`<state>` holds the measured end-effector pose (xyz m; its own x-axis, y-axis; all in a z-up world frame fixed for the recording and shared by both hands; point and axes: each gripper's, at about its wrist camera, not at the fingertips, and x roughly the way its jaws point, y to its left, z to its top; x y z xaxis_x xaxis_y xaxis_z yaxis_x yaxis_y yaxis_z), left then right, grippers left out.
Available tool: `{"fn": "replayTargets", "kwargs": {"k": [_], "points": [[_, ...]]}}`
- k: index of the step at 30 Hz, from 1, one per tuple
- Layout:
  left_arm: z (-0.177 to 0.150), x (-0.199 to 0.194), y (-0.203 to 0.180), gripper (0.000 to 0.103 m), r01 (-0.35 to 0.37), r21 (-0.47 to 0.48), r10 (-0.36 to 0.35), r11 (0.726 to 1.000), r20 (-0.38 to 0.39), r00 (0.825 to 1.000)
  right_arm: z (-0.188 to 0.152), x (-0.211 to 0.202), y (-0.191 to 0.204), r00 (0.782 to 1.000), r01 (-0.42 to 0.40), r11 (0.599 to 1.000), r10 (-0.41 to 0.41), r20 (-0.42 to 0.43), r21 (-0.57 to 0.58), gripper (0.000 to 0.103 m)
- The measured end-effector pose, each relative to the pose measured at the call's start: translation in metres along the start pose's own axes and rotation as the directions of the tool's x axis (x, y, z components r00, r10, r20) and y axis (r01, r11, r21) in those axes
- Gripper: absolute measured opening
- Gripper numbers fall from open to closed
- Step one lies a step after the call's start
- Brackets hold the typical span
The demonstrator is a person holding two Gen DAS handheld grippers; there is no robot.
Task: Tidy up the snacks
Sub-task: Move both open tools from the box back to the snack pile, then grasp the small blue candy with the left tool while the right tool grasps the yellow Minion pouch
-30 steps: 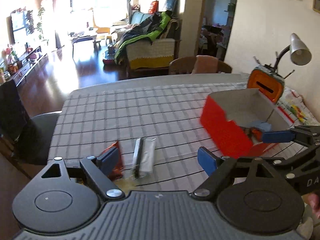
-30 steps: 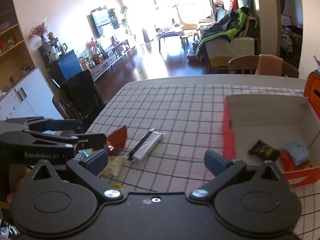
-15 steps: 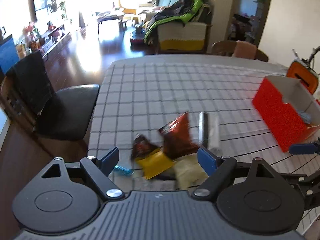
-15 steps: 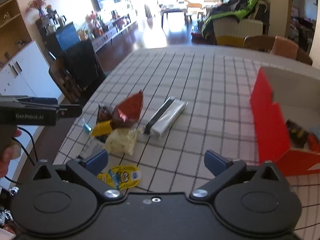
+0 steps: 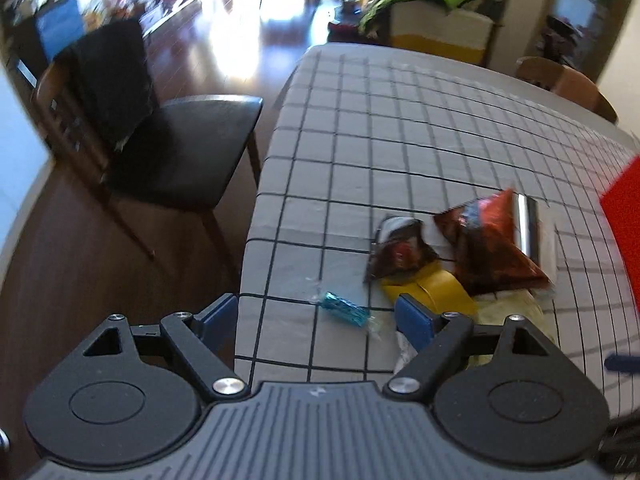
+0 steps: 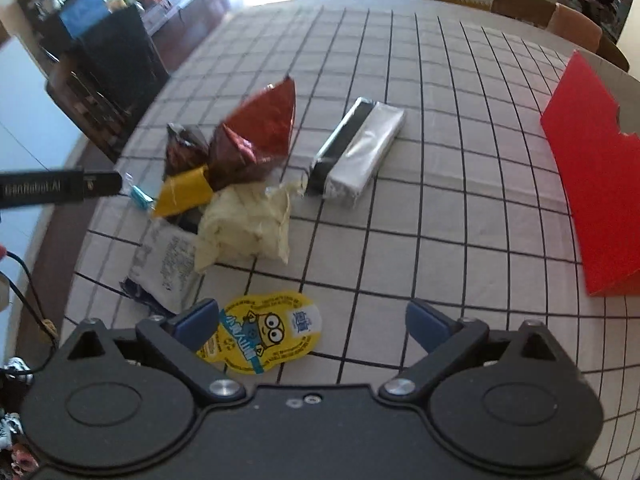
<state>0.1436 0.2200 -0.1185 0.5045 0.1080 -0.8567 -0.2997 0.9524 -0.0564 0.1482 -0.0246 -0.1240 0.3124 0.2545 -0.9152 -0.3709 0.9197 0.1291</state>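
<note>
A heap of snacks lies near the table's left corner: a red-brown bag, a small dark packet, a yellow packet, a crumpled pale pack and a white packet. A silver-and-black bar sits to their right. My right gripper hangs open above a yellow cartoon pouch. My left gripper is open over a teal candy, beside the same dark packet and red-brown bag. The red box stands at the right.
A black chair stands off the table's left edge, with dark wooden floor beyond. Wooden chairs are at the far side. A black cable hangs at the left of the right wrist view.
Both grippers have swung left and down, away from the red box and toward the snack heap. The box has slid to the right edge of both views. Jaws stay equally wide.
</note>
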Motion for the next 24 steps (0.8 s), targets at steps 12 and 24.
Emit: {"fn": "replayTargets", "kwargs": {"k": [12,24], "points": [[0.010,0.039,0.009,0.064,-0.045,-0.189,0.022,0.981,-0.121,0.992,0.005,0.026,0.018,0.993,0.111,0.992,-0.107,-0.059,0.063,0.095],[0.016,0.049,-0.005,0.044,-0.053,-0.203,0.026,0.978,-0.132,0.991,-0.008,0.029,0.033,0.990,0.128,0.989,-0.132,-0.050,-0.071,0.094]]}}
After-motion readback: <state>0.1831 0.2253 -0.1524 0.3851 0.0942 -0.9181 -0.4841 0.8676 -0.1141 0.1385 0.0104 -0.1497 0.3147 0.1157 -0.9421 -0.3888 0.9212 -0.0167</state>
